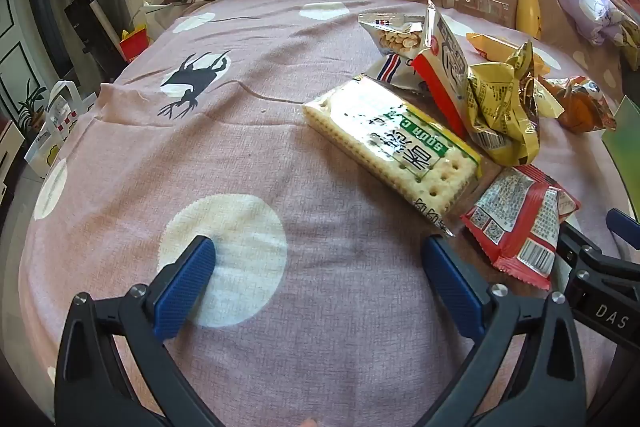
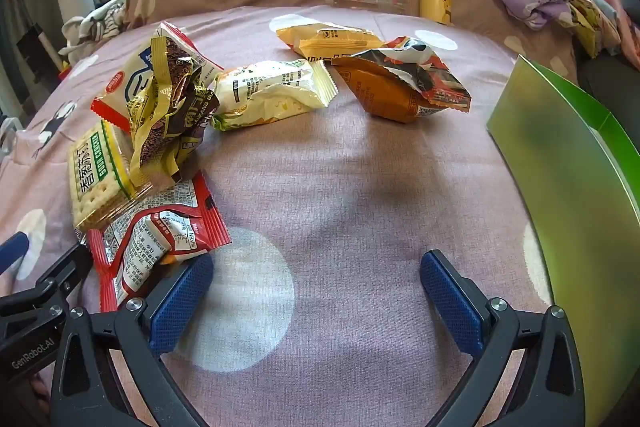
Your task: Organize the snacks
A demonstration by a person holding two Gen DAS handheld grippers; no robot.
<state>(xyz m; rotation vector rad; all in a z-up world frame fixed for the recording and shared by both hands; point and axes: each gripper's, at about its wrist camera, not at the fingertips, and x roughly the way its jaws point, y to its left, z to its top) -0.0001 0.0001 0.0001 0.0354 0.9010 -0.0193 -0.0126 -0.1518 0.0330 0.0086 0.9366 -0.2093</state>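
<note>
Both grippers, L [image 1: 318,267] & R [image 2: 316,281], wide open over bedsheet [image 1: 280,307].

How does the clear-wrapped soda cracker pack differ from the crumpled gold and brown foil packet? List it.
The clear-wrapped soda cracker pack is a flat rectangle; the crumpled gold and brown foil packet is creased and bunched up. The cracker pack's wrapper shows the pale crackers inside; the foil packet hides its contents. The cracker pack lies underneath, the foil packet partly on it. Both lie on the pink bedsheet.
</note>
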